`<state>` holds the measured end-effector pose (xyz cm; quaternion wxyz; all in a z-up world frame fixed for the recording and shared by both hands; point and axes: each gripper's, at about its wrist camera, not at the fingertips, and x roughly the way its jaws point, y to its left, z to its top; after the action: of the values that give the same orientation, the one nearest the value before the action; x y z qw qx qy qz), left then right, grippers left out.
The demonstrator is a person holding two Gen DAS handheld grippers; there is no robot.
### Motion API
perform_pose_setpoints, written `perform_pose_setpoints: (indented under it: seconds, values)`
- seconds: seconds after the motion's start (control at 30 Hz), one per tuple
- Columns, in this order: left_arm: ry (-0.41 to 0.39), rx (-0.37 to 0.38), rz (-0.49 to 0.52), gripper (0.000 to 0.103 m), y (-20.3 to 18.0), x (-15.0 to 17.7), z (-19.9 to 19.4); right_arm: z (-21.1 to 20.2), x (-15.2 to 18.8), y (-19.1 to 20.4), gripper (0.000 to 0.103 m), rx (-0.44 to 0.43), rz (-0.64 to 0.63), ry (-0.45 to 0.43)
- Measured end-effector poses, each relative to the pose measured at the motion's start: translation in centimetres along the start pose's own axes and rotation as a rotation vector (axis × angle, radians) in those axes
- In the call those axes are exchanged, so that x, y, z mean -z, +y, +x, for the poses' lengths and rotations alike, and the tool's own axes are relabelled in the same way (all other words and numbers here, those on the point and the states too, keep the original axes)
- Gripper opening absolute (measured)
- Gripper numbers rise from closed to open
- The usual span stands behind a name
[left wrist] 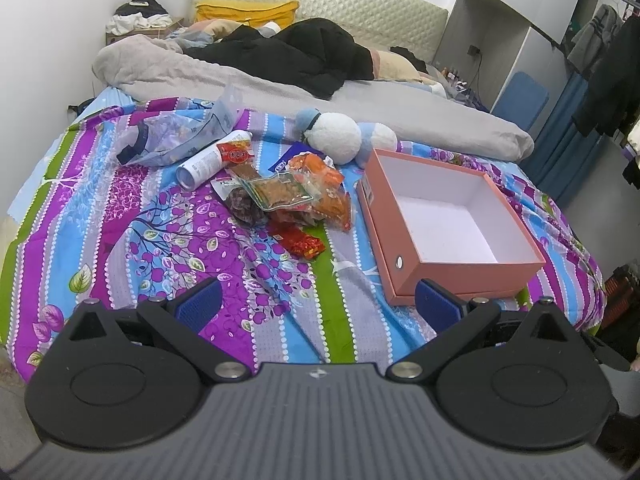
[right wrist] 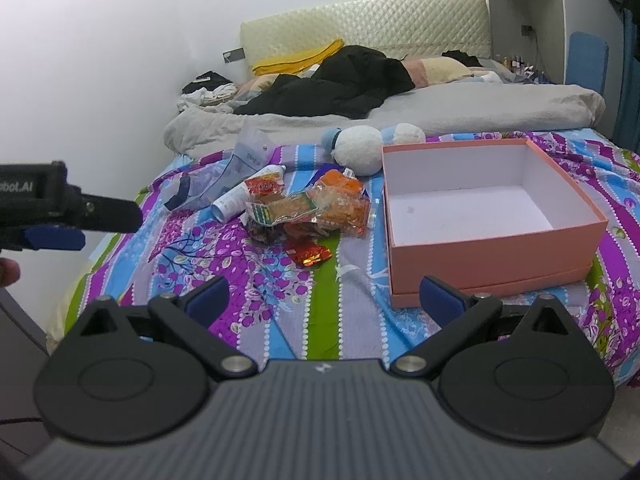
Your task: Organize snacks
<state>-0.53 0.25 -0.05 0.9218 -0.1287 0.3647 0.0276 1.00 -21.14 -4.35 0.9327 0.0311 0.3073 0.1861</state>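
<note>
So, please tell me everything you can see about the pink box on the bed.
The box is a rectangular, lidless container, salmon pink outside and white inside, apparently cardboard. It is open and holds nothing. A small round metal eyelet shows on one side wall in the left wrist view, and a label on the wall toward the snacks. It sits upright on the bedspread, right of the snack pile and apart from it. A white plush toy lies by its far corner. Neither gripper touches it.

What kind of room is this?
A lived-in bedroom, most likely: a bed with a padded headboard, a rumpled grey duvet, and clothes hanging by a wardrobe at the side.
</note>
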Motion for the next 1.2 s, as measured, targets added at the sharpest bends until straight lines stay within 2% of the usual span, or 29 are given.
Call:
perform_pose_setpoints:
  seconds: [0.17,0.3,0.43,0.63,0.73,0.9,0.97,1.2]
  values:
    - [0.001,0.001,0.010,0.103,0.1,-0.2,0.5,0.1,0.1,-0.3,0.103,0.019,0.018,0.012]
    - [0.008,0.040,0.032,0.103,0.3,-0.3,1.4,0.3,0.3,-0.6,0.103,-0.002,0.033,0.012]
    - [0.008,0.039,0.053,0.103,0.0,-0.2,2.4,0.9,0.6,-0.7,0.103,-0.006,0.042,0.031]
    - [0.008,0.037,0.037,0.103,0.6,-0.3,4.5,2.3,1.3,-1.5,0.103,-0.009,0.093,0.051]
    - [0.004,0.031,0.023,0.103,1.3,-0.6,5.9,3.5,1.6,-1.5,0.102,0.001,0.079,0.070]
    - [0.019,0.031,-0.022,0.103,2.8,-1.1,8.6,5.7,1.6,-1.3,0.089,-0.055,0.059,0.084]
    - [0.015,0.025,-0.053,0.103,3.6,-1.3,9.7,6.8,1.5,-0.8,0.075,-0.065,0.027,0.086]
    - [0.023,-0.007,-0.157,0.103,7.3,-2.2,13.9,10.5,0.8,0.4,0.076,-0.124,-0.057,0.098]
